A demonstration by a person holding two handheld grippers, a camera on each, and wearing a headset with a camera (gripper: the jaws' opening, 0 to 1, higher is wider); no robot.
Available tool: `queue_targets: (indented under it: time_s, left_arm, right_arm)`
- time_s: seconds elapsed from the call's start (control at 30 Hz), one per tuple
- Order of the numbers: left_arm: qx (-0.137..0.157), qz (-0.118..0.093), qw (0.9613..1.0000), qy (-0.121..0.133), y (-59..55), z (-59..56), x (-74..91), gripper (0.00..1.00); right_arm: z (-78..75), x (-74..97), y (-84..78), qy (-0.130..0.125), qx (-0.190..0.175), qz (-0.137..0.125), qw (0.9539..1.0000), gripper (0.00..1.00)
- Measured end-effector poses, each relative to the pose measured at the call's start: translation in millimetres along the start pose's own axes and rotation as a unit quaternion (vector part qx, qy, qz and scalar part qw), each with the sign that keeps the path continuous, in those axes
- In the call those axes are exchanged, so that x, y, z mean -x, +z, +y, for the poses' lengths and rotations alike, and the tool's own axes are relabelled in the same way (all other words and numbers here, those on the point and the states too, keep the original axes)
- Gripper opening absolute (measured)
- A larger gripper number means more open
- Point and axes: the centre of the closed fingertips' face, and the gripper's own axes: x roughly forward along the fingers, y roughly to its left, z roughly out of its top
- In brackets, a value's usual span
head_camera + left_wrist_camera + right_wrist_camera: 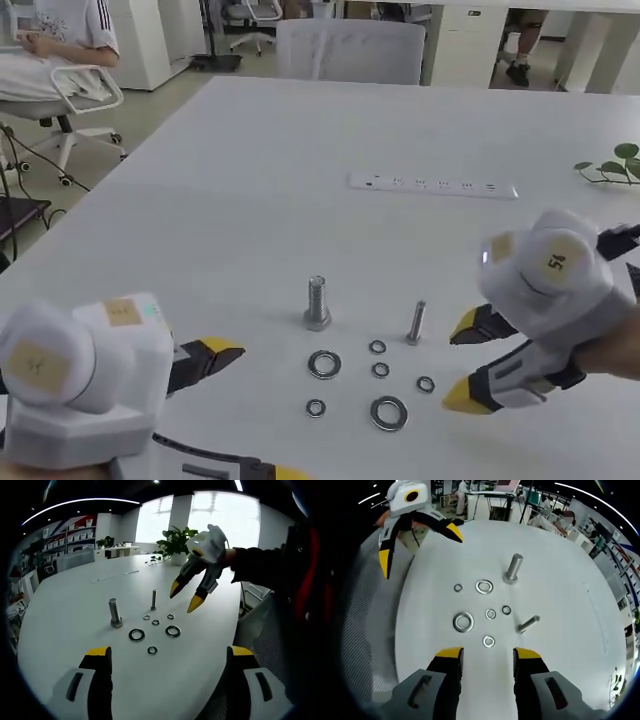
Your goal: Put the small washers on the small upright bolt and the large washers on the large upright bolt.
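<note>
A white surface (250,200) is seen from above, with bolts and washers laid out near its front edge.

At the far left, the left gripper (255,411), grey and white with yellow tips, hovers above the surface. Its jaws are spread wide with nothing between them.

Next comes the large silver metal bolt (317,302), standing upright on its head with its threaded shank bare. In front of it, nearer the person, a small silver ring washer (315,407) and a large silver ring washer (324,364) lie flat on the surface.

Further right lie a second small washer (377,347), a third small washer (380,370) just in front of it, and a second large washer (388,412) nearer the person.

The small silver metal bolt (417,322) stands upright to their right, also bare, and a fourth small washer (426,384) lies near its foot.

At the far right, the right gripper (462,362) hangs just beside the small bolt, its jaws parted and empty.

The task appears to be at its very start, since no washer sits on either bolt. All six are left to place: four small ones on the small bolt and two large ones on the large bolt.
</note>
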Motion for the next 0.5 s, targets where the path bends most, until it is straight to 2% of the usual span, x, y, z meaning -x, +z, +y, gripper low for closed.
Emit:
queue_targets:
  time_s: [0.5]
  left_arm:
    - [0.002, -0.004, 1.0, 0.002, 1.5, 0.4, 0.6, 0.95]
  right_arm:
    - [3.8, -19.8, -3.2, 0.028, 0.012, 0.028, 0.9992, 0.33]
